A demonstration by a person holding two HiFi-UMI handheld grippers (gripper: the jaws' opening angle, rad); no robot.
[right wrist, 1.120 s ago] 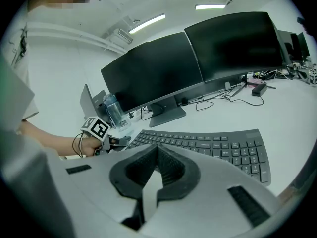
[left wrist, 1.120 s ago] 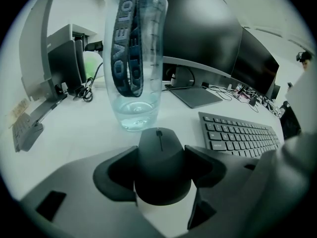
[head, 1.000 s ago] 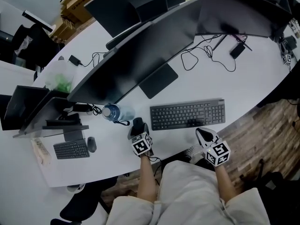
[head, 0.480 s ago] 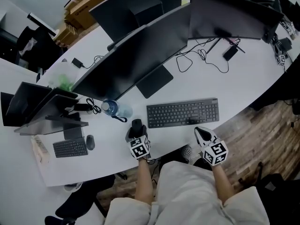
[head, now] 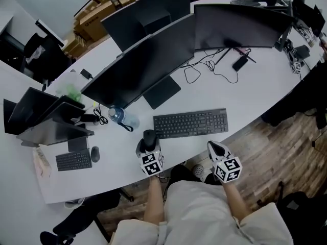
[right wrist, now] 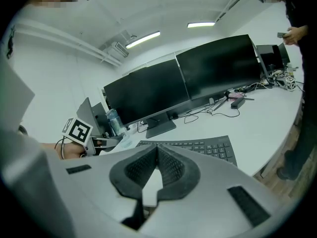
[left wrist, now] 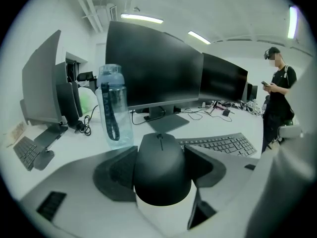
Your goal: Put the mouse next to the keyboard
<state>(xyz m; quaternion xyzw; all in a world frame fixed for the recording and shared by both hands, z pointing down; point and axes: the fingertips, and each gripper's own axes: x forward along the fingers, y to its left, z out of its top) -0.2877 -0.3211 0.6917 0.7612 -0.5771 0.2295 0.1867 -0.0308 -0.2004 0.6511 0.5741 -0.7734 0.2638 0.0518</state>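
A black mouse [head: 149, 136] sits between the jaws of my left gripper [head: 148, 142], just off the left end of the dark keyboard [head: 190, 123] and near the table's front edge. In the left gripper view both pads press the sides of the mouse [left wrist: 161, 165], and the keyboard [left wrist: 220, 144] lies ahead to the right. I cannot tell whether the mouse rests on the table or hangs just above it. My right gripper [head: 217, 148] is shut and empty at the front edge, below the keyboard's right end; its pads [right wrist: 171, 166] meet, with the keyboard [right wrist: 198, 147] beyond them.
A clear water bottle [head: 118, 117] stands left of the mouse. Large dark monitors [head: 148, 65] and cables [head: 204, 70] fill the table behind the keyboard. A small keyboard [head: 73, 160] with another mouse [head: 95, 153] lies far left. A person [left wrist: 278, 95] stands beyond the table's right end.
The head view has shifted. My left gripper with the mouse has edged slightly closer to the keyboard's left end. The right gripper stays shut in the same spot.
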